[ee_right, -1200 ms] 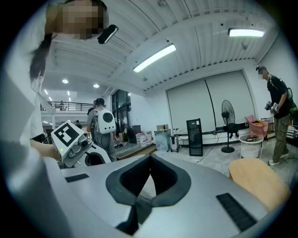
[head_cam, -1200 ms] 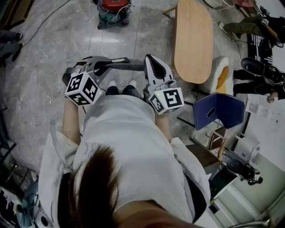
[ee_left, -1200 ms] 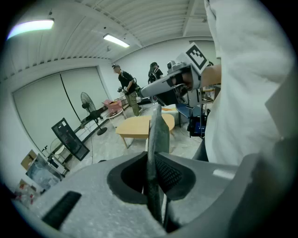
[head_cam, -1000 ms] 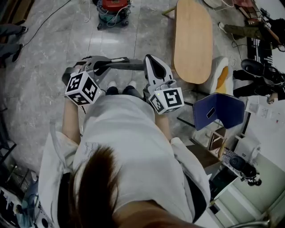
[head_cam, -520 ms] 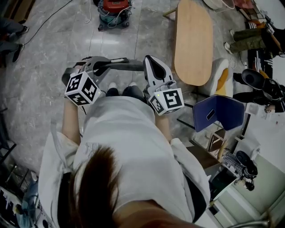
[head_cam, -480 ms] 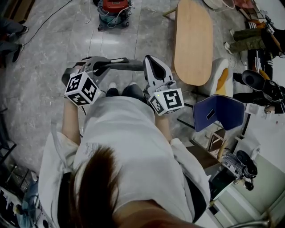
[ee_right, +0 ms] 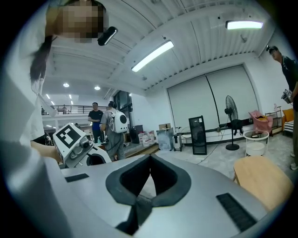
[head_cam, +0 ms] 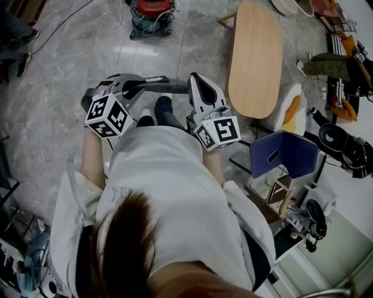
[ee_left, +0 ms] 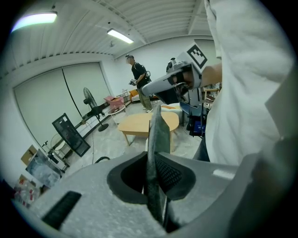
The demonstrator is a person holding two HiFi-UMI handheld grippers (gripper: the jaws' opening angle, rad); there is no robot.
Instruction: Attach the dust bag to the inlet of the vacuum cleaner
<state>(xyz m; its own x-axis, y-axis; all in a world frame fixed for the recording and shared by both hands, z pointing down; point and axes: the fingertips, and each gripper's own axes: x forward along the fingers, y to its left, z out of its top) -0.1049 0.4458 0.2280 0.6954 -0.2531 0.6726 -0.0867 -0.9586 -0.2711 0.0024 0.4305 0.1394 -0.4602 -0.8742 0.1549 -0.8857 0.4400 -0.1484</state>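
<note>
Left claw (head_cam: 135,85) pinches the bag (head_cam: 160,85), a thin, dark, flat sheet reaching across to the right claw (head_cam: 196,80). A shoe (head_cam: 164,105) has stepped forward toward the red vacuum (head_cam: 151,13) at 12 o'clock, so attaching is probably still ahead.

Left gripper view: the bag is grey and matte, edge-on between mesh-textured jaws.

Right gripper view: the jaws are together, with nothing between them.

An open lab hall: grey marbled stone floor (head_cam: 52,116), ribbed white ceiling (ee_right: 200,32), long strip lights (ee_right: 151,56), black pedestal fan (ee_right: 230,107), oval wooden table (head_cam: 254,58).
</note>
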